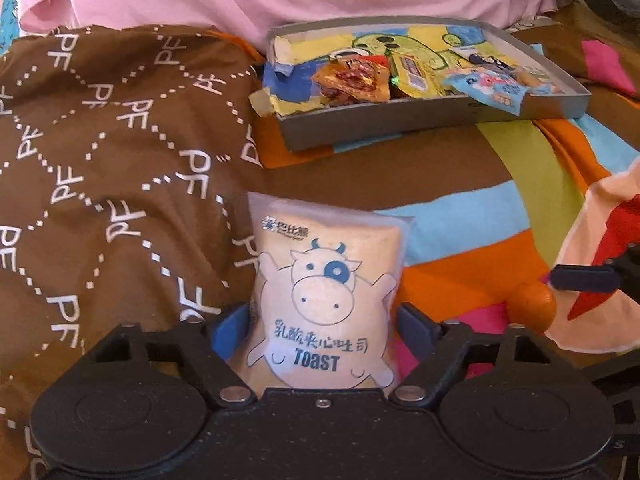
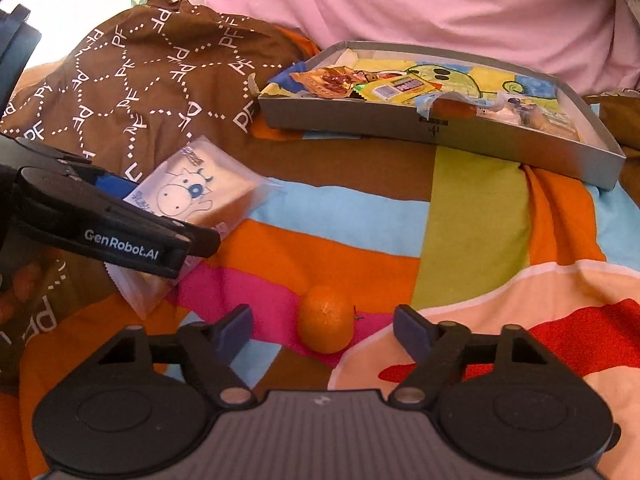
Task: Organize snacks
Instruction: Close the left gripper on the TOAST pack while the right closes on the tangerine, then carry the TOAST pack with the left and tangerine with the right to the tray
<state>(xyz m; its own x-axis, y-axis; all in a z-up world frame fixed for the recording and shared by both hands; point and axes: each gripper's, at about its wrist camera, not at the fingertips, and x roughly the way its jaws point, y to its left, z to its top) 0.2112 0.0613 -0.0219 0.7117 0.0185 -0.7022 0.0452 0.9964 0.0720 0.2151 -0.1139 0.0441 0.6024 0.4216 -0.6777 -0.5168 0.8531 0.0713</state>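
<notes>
Toast packet (image 1: 324,304) sits pinched between the left tool (image 1: 324,320) fingers, just off the bedspread (image 2: 472,216). Right tool (image 2: 324,326) gapes wide around the mandarin (image 2: 326,318), not gripping yet. Several snacks are already in the grey tray (image 2: 440,132), so roughly these two remain.

Both handheld rigs look like the same design: chunky matte black plastic with two big round discs at the base, roughly 7 and 5 o'clock in each wrist view. The left gripper (image 1: 323,322) has black linkage arms with silver pivot pins, a small screw in the middle of its body, and blue pads on the fingers (image 1: 226,330). The right gripper (image 2: 323,330) has a ribbed grey centre plate and darker navy pads. From the right wrist view, the left gripper's side carries white "GenRobot.AI" lettering.
</notes>
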